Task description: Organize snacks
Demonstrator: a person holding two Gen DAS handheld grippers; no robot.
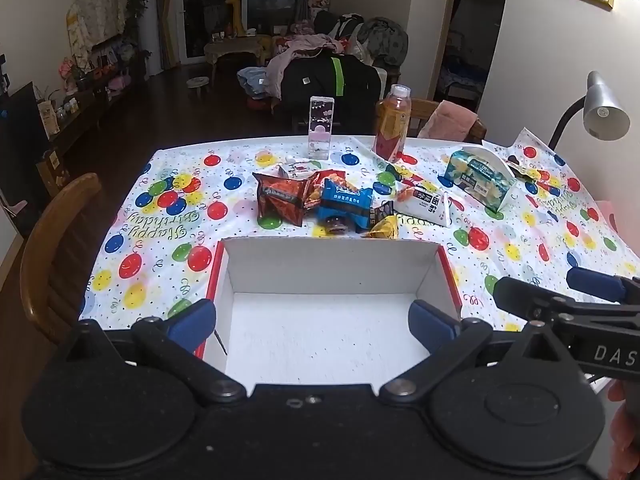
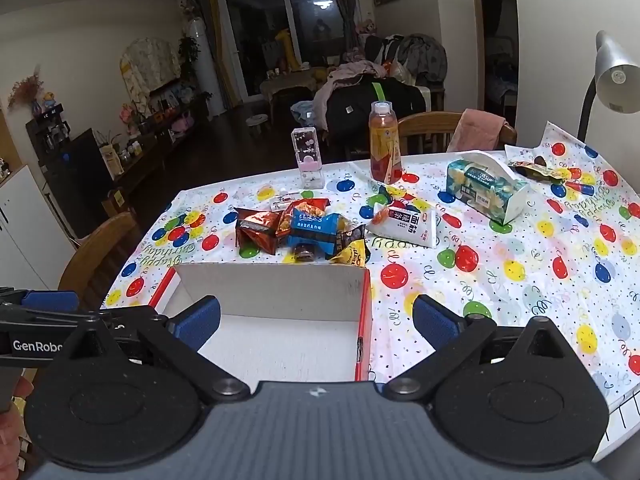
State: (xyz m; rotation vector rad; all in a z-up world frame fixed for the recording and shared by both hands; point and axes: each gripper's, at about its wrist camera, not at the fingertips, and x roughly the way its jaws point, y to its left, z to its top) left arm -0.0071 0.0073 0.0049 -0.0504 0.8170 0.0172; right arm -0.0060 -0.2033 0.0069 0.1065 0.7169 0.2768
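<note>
White box [image 1: 332, 268] holds nothing; snack packets [image 1: 320, 200] lie just beyond.

The near wall of the box [image 1: 328, 268] hides behind the gripper body, and the lamp [image 2: 614, 72] is cut off by the picture's edge.

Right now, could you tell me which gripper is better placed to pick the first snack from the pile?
Left, probably. The left gripper, open, points over the box straight at the snack pile; the right gripper, also open, sits right of it.
</note>
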